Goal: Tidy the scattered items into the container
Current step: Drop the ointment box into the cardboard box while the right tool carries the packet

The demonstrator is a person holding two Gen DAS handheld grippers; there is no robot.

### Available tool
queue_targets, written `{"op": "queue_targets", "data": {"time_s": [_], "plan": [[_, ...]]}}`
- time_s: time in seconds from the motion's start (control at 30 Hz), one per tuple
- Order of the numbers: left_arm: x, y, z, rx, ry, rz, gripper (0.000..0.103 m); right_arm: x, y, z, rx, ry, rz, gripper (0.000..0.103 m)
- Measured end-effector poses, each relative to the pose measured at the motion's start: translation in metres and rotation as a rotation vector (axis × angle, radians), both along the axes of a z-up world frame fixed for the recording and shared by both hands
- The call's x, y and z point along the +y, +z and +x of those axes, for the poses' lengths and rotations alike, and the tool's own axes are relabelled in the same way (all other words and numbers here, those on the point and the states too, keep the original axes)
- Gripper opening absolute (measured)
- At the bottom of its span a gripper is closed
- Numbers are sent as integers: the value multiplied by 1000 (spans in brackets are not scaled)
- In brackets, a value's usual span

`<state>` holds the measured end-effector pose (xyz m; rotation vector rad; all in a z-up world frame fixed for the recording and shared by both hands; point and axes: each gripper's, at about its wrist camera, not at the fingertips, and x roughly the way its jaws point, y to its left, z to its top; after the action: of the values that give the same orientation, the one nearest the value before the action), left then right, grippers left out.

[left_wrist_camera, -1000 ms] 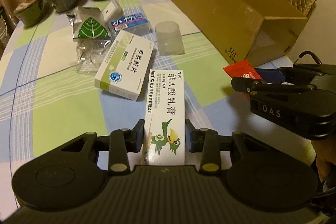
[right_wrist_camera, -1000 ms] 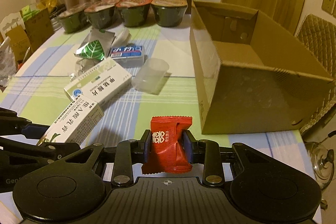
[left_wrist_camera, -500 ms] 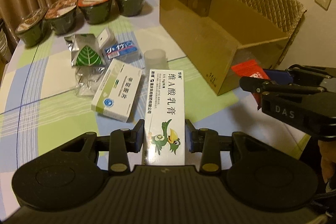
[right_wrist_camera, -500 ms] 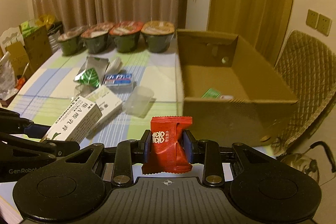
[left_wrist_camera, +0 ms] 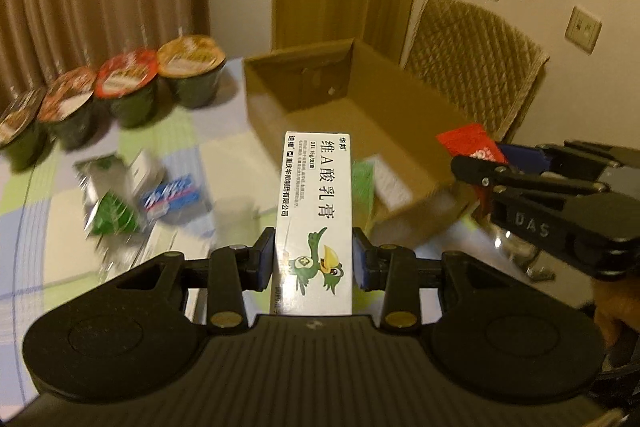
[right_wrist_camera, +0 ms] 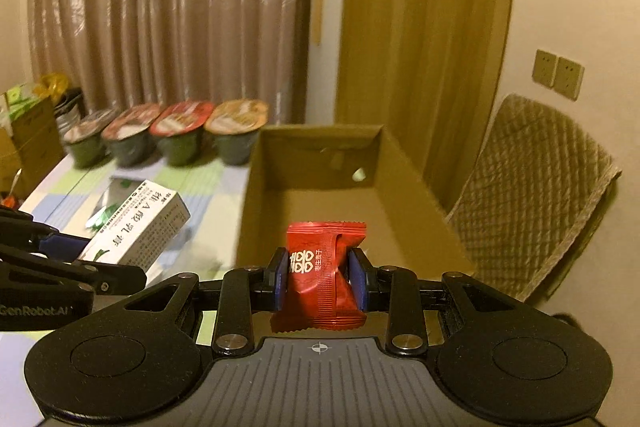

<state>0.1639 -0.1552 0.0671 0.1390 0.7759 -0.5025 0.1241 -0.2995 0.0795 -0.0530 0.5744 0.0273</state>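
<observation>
My left gripper (left_wrist_camera: 314, 261) is shut on a long white ointment box (left_wrist_camera: 316, 211) with a green bird printed on it, held up in the air left of the cardboard box (left_wrist_camera: 400, 103). My right gripper (right_wrist_camera: 320, 277) is shut on a red candy packet (right_wrist_camera: 322, 273), raised at the near end of the open cardboard box (right_wrist_camera: 276, 163). In the right wrist view the ointment box (right_wrist_camera: 138, 231) and left gripper show at lower left. In the left wrist view the red packet (left_wrist_camera: 468, 143) and right gripper stand at right. A green and white item (left_wrist_camera: 368, 179) lies inside the box.
Several lidded green bowls (left_wrist_camera: 120, 83) line the table's far edge. A leaf-printed foil pouch (left_wrist_camera: 108, 211) and a blue-striped packet (left_wrist_camera: 170, 193) lie on the checked tablecloth (left_wrist_camera: 48, 235). A quilted chair (right_wrist_camera: 532, 191) stands right of the box, curtains behind.
Both grippers have risen and tilted up with their items still held, moving toward the cardboard box; the box interior now shows from above and the table items sit lower and farther.
</observation>
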Motion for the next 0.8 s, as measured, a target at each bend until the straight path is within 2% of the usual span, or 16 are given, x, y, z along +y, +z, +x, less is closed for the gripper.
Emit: {"op": "queue_targets", "data": {"time_s": [0.27,0.5,0.8], "plan": [[-59,11,49,-7,-30,-50,33,-39,5,47,-20,-9,-10,35],[-90,-9,84,29,-31,-39,33,-55,-9,77,8,2,-8,35],[-101,-32,101,62,-31,-18,33,-69,-29,93,48,-5,0,35]]}}
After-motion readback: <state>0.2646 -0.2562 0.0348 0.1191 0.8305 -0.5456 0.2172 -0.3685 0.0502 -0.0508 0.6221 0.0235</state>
